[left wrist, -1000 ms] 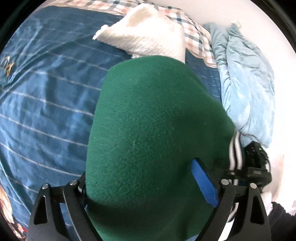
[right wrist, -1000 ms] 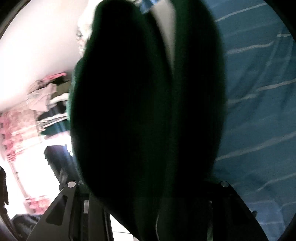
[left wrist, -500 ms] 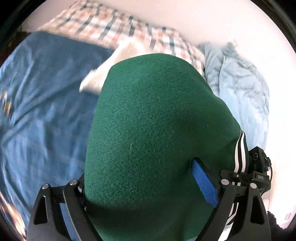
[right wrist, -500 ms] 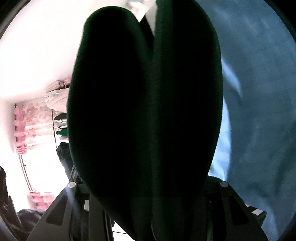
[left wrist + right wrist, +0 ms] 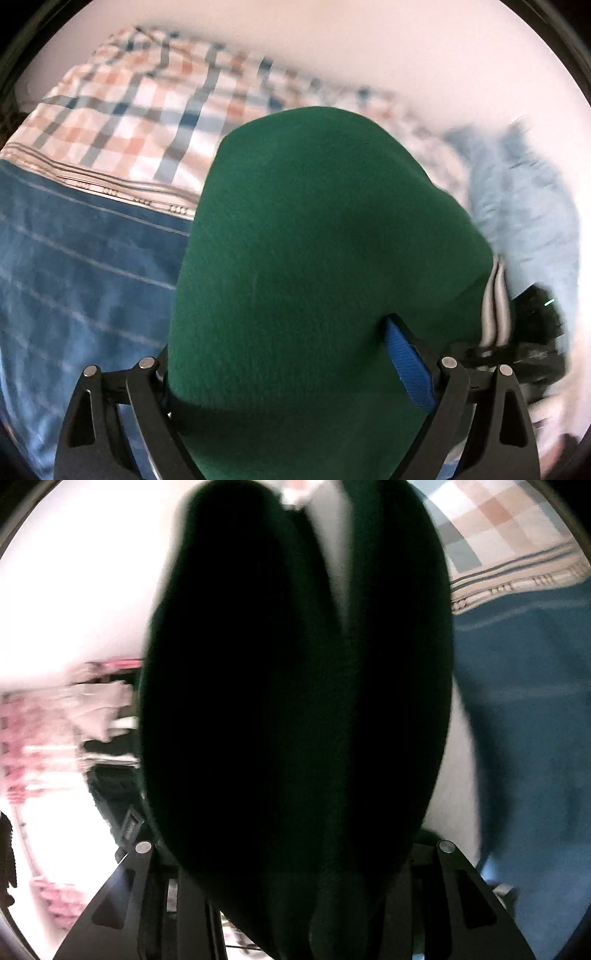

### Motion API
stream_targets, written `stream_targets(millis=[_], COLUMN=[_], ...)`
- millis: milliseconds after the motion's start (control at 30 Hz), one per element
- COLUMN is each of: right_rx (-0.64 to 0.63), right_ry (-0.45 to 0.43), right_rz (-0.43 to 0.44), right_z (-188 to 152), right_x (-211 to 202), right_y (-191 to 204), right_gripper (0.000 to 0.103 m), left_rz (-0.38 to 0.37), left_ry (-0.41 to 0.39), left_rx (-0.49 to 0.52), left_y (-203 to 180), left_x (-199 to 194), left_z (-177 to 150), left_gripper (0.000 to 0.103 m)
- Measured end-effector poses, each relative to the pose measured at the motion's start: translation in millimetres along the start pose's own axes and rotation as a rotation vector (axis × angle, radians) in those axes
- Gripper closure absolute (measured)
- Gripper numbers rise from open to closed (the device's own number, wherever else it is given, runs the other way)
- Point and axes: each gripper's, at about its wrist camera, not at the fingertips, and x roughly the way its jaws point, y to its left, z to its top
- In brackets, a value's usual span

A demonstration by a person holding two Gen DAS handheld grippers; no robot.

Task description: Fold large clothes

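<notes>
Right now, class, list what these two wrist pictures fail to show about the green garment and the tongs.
- Left wrist view: green garment covers the left tongs' tips; its type is unclear.
- Right wrist view: the garment is a dark silhouette hiding the right tongs.
- Motion blur smears the checked bedding and light blue fabric.

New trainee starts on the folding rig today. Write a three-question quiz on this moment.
1. True or false: the left gripper is shut on the green garment.
2. Which pattern lies beyond the blue bedsheet? A. floral B. checked C. dotted
3. Fill in: in the right wrist view the garment looks nearly ____ against the bright light.

Key: 1 true; 2 B, the checked cloth; 3 black.
</notes>
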Motion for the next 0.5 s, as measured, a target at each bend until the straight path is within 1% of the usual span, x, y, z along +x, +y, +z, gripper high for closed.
stream_targets(millis=[33, 100, 133, 167, 200, 233, 267, 300, 333, 367, 400, 433, 467, 500], right_rx=[0.013, 0.034, 0.033, 0.031, 0.026, 0.011, 0.003, -0.022, -0.062, -0.108, -0.145, -0.196, -0.219, -0.232], right_ry=[0.005, 0.023, 0.028, 0.032, 0.037, 0.035, 0.029, 0.024, 0.004, -0.032, -0.056, -0.099, -0.141, -0.163], right_rz=[-0.03, -0.026, -0.027, -0.037, -0.053, -0.095, -0.132, -0.215, -0.293, -0.382, -0.455, -0.568, -0.662, -0.725], right_z=[6, 11, 11, 10, 13, 10, 16, 9, -2, -16, -26, -46, -66, -76], right_x=[3, 4, 0, 2, 1, -1, 16, 8, 0, -10, -16, -27, -38, -46], right_y=[-10, -21, -23, -20, -14, -5, 7, 16, 27, 39, 49, 65, 78, 85], right_gripper=[0.06, 0.058, 0.057, 0.056, 0.053, 0.051, 0.044, 0.035, 0.031, 0.021, 0.016, 0.016, 0.016, 0.014], left_rz=[0.011, 0.012, 0.007, 0.003, 0.003, 0.007, 0.013, 0.035, 0.066, 0.107, 0.134, 0.187, 0.232, 0.279], left_ry=[0.019, 0.032, 0.037, 0.047, 0.053, 0.063, 0.068, 0.063, 0.046, 0.018, 0.002, -0.032, -0.053, -0.065], left_rx=[0.005, 0.008, 0.005, 0.004, 0.007, 0.018, 0.022, 0.026, 0.037, 0.056, 0.07, 0.101, 0.124, 0.138], left_y=[5, 14, 16, 18, 18, 17, 16, 15, 11, 6, 2, -5, -8, -11], left_x=[13, 28, 30, 30, 29, 26, 21, 15, 9, -1, -6, -17, -25, -31], left_z=[2, 6, 7, 9, 10, 10, 9, 10, 10, 8, 8, 3, -2, -5], left_gripper=[0.011, 0.008, 0.007, 0.007, 0.007, 0.007, 0.007, 0.007, 0.007, 0.007, 0.007, 0.007, 0.007, 0.007])
